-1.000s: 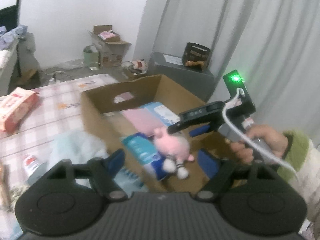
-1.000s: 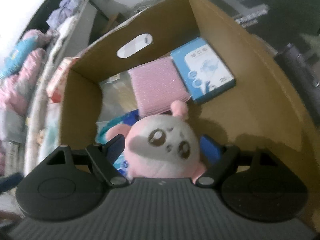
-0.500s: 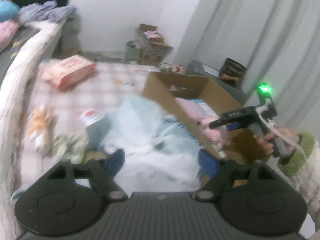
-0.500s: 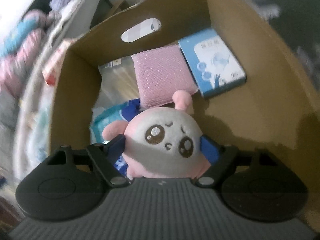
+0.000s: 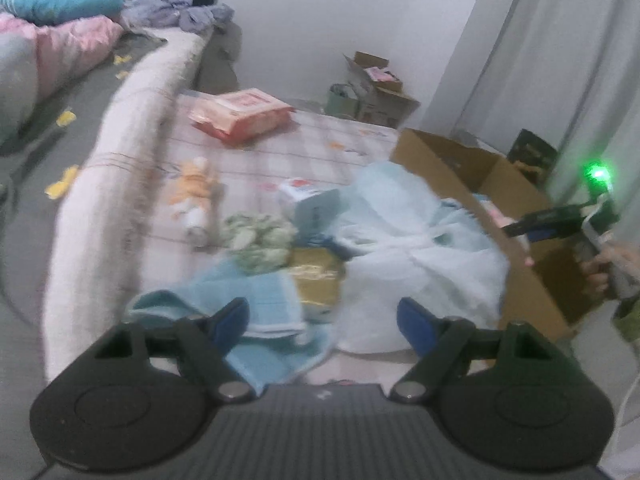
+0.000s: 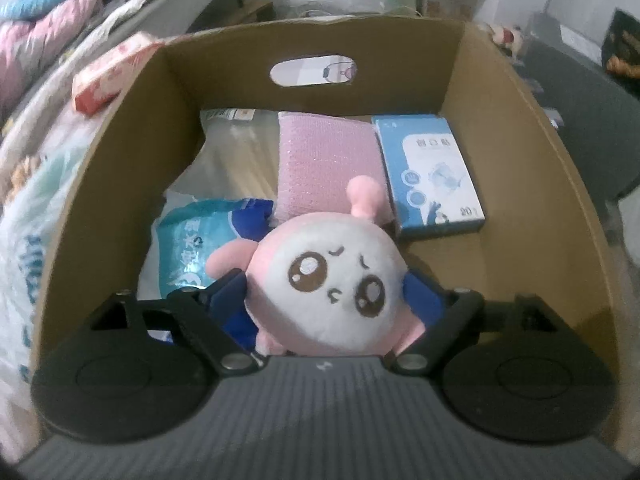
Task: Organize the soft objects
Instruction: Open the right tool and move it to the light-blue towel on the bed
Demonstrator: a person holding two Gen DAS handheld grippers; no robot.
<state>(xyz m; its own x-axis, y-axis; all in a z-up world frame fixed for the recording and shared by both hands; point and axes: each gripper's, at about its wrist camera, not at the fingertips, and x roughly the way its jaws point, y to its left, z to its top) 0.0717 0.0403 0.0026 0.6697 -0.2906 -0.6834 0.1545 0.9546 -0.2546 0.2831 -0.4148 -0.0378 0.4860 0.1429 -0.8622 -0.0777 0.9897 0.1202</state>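
My right gripper hangs over the open cardboard box with a pink plush toy between its blue pads. The pads touch both sides of the toy's head while the jaws are opening. In the left wrist view that gripper, held in a hand, sits above the box. My left gripper is open and still opening, with nothing between its fingers. It points down at a light blue towel and a pale white cloth on the bed.
The box holds a pink pad, a blue carton, a blue pack and a clear bag. On the bed lie a green-and-white soft bundle, an orange toy, a small white box and a pink tissue pack.
The left gripper has swung away from the box, leftward and down toward the pile of cloths on the bed. The right gripper has rolled above the box, the plush still between its pads.
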